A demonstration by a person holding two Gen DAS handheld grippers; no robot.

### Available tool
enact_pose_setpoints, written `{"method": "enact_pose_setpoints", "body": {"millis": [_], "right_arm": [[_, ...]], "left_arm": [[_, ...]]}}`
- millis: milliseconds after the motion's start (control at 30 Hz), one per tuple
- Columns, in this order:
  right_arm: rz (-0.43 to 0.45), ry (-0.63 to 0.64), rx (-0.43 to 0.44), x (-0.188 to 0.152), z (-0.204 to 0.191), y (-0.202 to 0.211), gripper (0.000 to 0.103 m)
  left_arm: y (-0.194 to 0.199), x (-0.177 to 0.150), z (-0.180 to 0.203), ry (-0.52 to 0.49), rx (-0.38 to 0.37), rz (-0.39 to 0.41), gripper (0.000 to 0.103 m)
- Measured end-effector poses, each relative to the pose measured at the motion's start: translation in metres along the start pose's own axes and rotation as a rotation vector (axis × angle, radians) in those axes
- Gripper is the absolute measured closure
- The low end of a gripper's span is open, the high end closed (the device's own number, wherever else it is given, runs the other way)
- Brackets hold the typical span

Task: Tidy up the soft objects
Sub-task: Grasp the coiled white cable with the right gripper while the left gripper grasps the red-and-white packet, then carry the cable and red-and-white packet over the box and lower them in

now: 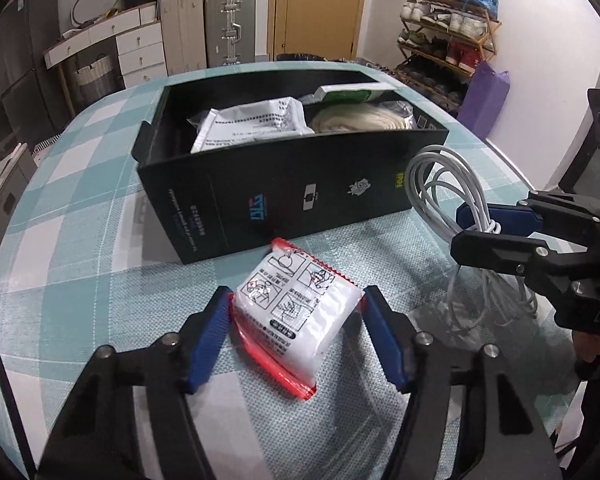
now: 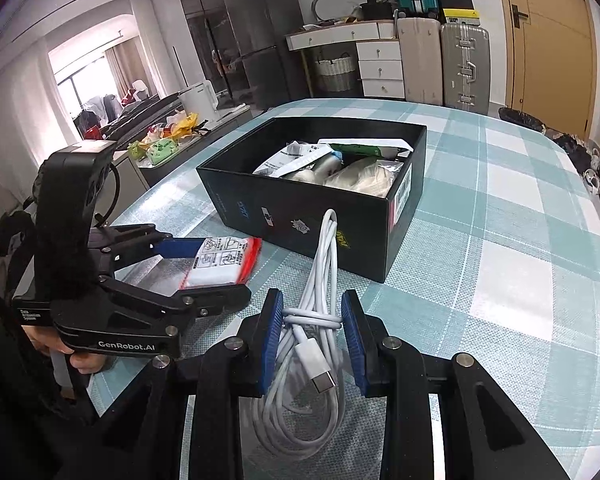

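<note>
Your left gripper (image 1: 296, 332) is clamped on the packet (image 1: 300, 308): blue pads touch both its sides, and the packet sits on the table (image 1: 80, 200) right in front of the box (image 1: 284, 196). The box lies straight ahead of that gripper, its near wall just past the packet's far end, so the coming move is likely up and over that wall. The packet's long axis runs away from you toward the box, skewed a bit.

Your right gripper (image 2: 312, 340) is closed on the cable (image 2: 312, 320), pinching the coiled bundle near its wrap, loops hanging down toward the table. The cable's upper loop reaches up in front of the box's near wall; the right hand is near the box's right corner.

Materials:
- Packet: soft, crinkly plastic, white with red edges, printed diagrams.
- Cable: smooth white, flexible, USB-C plug showing.
- Box: stiff black cardboard, open top, already holding other soft bagged items.
- Table: woven teal-and-white check cloth.
</note>
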State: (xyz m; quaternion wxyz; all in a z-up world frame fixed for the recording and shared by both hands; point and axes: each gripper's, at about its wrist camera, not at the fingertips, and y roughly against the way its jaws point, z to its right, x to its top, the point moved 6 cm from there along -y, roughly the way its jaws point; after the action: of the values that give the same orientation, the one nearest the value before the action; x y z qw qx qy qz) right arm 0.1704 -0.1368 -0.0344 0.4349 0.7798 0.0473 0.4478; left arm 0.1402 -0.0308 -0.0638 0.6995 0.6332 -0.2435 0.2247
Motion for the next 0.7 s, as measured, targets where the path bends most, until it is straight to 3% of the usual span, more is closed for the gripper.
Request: {"method": "enact_pose_setpoints", "body": {"millis": [700], "right_arm": [[0.156, 0.020, 0.013, 0.028, -0.016, 0.041, 0.073]], "left_arm": [[0.053, 0.028, -0.020, 0.028, -0.009, 0.153, 0.039]]}}
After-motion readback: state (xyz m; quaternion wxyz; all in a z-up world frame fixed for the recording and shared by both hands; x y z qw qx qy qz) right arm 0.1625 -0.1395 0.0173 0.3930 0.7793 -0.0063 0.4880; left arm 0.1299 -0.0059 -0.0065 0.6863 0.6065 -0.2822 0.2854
